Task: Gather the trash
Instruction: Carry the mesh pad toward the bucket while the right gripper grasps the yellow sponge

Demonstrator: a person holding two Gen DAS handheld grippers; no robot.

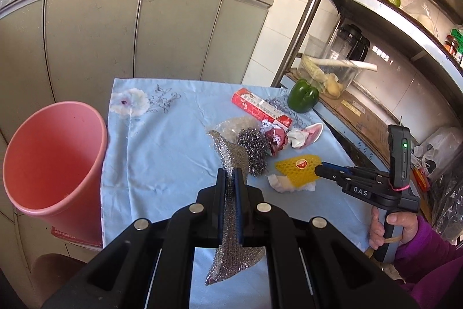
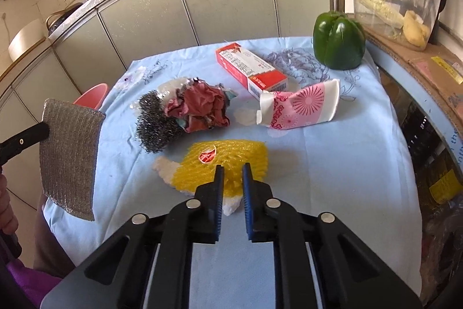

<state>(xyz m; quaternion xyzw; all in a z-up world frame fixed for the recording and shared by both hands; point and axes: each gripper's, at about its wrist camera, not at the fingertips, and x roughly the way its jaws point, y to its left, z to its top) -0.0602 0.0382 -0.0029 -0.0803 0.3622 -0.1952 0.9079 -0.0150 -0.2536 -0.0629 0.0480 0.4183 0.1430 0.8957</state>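
The left gripper (image 1: 230,178) is clamped on a silver mesh scouring cloth (image 1: 231,257), which hangs above the blue floral tablecloth (image 1: 162,152). A pink bin (image 1: 55,164) stands at the table's left edge. Further right, the right gripper (image 1: 319,168), in a hand (image 1: 387,230) with a purple sleeve, has its tips at a yellow foam net (image 1: 295,170), near a steel wool ball (image 1: 253,146) and a red carton (image 1: 260,107).

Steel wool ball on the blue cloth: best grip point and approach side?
Judgement: grip the steel wool ball across its bare near-left bulge, coming from above on the near side. It is a springy round tangle, so any span across compresses. The crumpled red wrapper presses against its right side and clear plastic lies behind, so a grip there would likely snag both.
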